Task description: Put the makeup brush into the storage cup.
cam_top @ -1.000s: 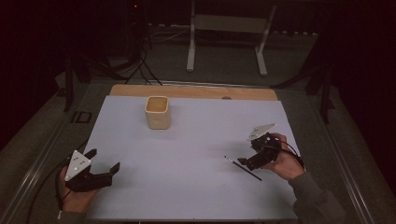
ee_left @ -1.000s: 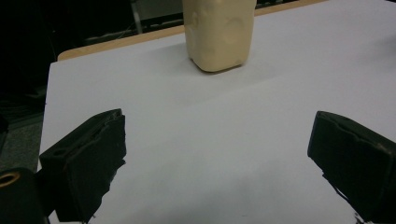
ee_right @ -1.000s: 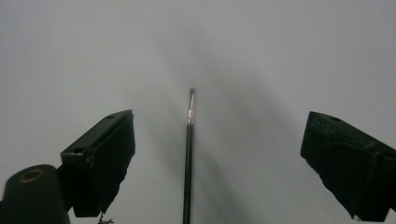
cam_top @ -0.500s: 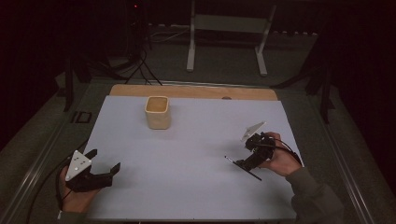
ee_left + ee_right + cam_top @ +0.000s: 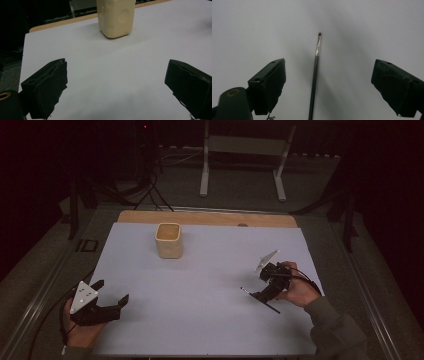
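So, right gripper [image 5: 328, 87]: jaws hanging wide apart.
Brush [image 5: 315, 75]: lying between them, probably not touching either.
Left gripper [image 5: 116, 87]: sitting spread too.

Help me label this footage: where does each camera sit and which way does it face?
High view: above the person's side, looking forward and down at the table; both hands and tongs show.
Left gripper view: rides the left tongs, facing the cream cup.
Right gripper view: rides the right tongs, facing down at the thin brush.
Shared: the high and left gripper views both show the cup.

One brush [image 5: 259, 298] — one cup [image 5: 168, 240] — two grippers
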{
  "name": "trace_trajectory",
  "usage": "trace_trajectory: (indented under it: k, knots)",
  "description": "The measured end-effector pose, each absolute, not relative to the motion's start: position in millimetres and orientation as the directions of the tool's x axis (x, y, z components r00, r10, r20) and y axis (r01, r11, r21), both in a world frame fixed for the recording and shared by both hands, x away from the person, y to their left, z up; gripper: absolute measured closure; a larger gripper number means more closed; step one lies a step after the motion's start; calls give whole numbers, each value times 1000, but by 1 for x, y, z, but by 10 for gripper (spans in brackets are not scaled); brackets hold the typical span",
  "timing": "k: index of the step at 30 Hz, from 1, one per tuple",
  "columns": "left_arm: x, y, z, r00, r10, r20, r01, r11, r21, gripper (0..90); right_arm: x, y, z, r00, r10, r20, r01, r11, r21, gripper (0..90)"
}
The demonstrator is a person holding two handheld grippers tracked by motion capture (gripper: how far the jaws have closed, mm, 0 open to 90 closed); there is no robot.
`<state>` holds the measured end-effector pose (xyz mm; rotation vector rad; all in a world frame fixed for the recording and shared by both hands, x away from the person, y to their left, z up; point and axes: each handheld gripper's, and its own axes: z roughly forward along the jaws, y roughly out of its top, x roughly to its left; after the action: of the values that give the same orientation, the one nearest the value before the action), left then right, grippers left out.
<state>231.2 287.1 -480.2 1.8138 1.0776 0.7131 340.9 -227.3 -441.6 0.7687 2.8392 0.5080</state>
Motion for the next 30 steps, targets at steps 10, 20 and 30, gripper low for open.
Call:
trace_trajectory:
  k: [10,20,30]
  knots:
    - [231,287,-480,457,889,38,380,-234,895,51,344,-221,-455,-864,501,-52,460,827,322,125]
    - [231,287,-480,456,889,40,381,-235,894,53,347,-215,-475,-872,488,-36,463,847,261,135]
    - [231,287,-480,457,889,39,382,-236,894,52,349,-214,-490,-871,490,-29,473,854,218,140]
